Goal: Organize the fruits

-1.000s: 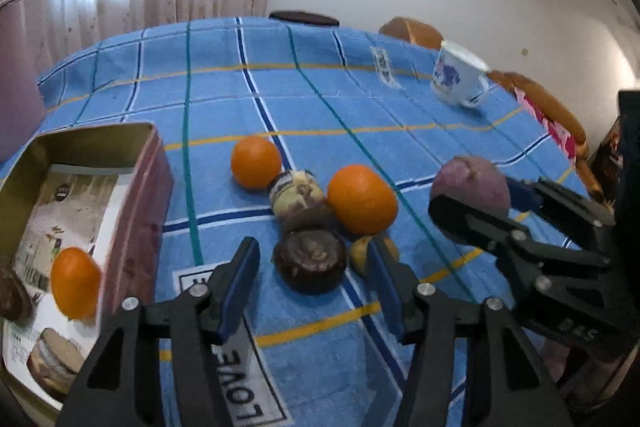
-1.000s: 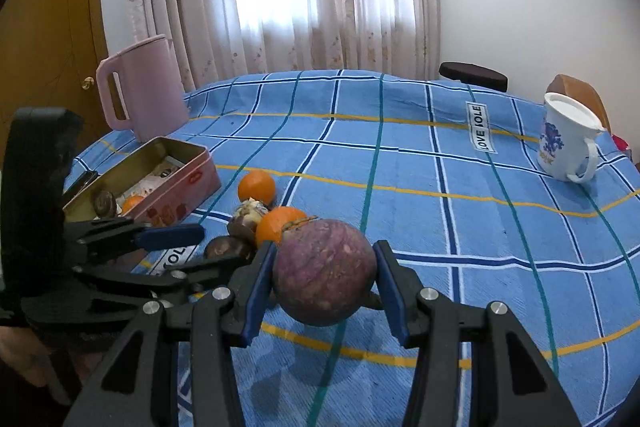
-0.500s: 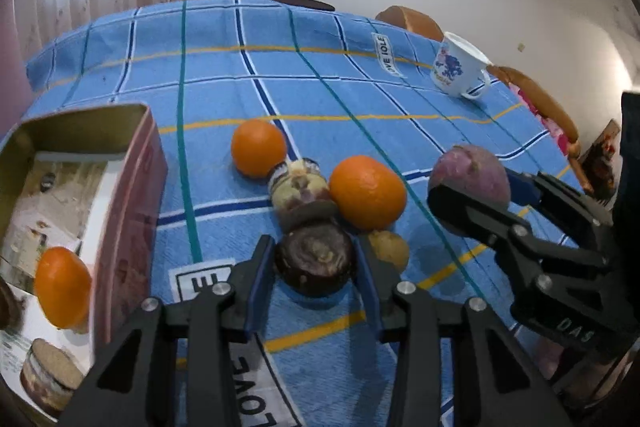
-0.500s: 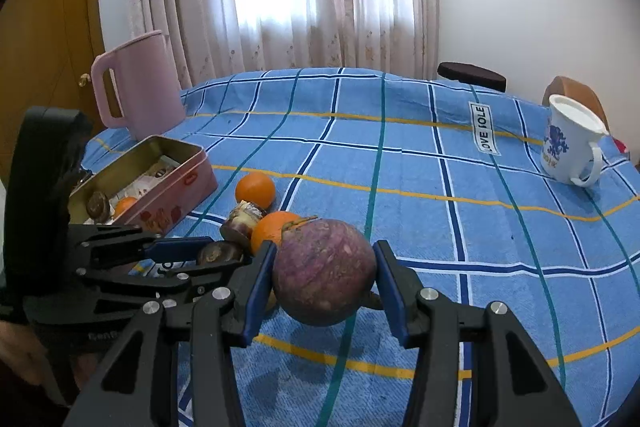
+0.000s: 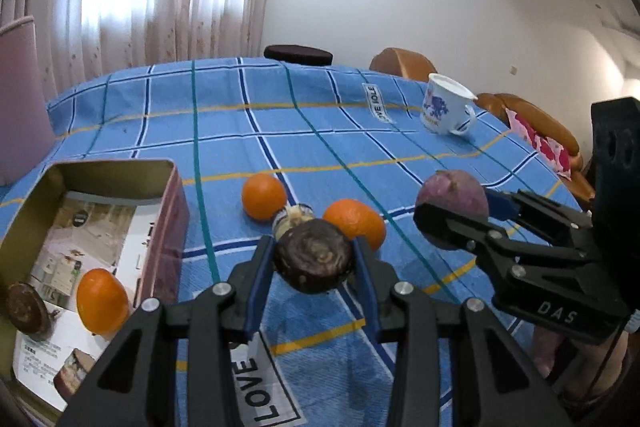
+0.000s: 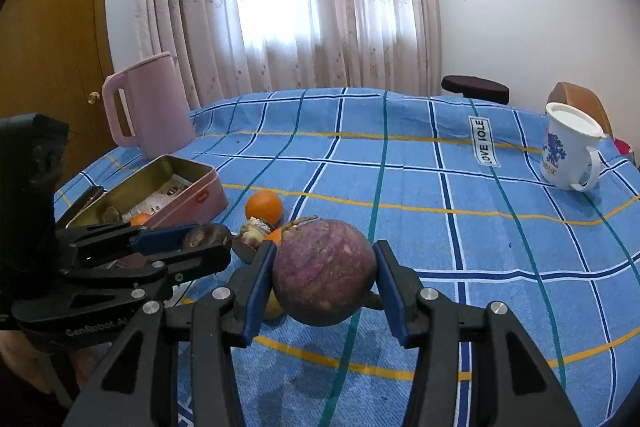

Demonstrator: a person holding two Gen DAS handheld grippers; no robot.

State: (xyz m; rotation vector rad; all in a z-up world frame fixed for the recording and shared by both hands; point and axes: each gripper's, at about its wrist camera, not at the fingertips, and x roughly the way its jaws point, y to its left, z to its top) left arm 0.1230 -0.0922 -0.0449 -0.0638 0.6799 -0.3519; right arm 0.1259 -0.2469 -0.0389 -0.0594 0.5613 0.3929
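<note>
My left gripper is shut on a dark brown round fruit and holds it just above the blue checked cloth. Behind it lie two oranges and a pale cut fruit. My right gripper is shut on a large purple fruit, held off the table; in the left wrist view this fruit shows at the right. The open pink tin at the left holds an orange and a dark fruit.
A pink jug stands behind the tin. A white mug with a blue print is at the far right of the table. A small yellow fruit lies under the purple one. Chairs and a dark stool ring the far edge.
The left gripper's jaws closed on the dark brown fruit and lifted it off the cloth. The right gripper kept still with the purple fruit.
</note>
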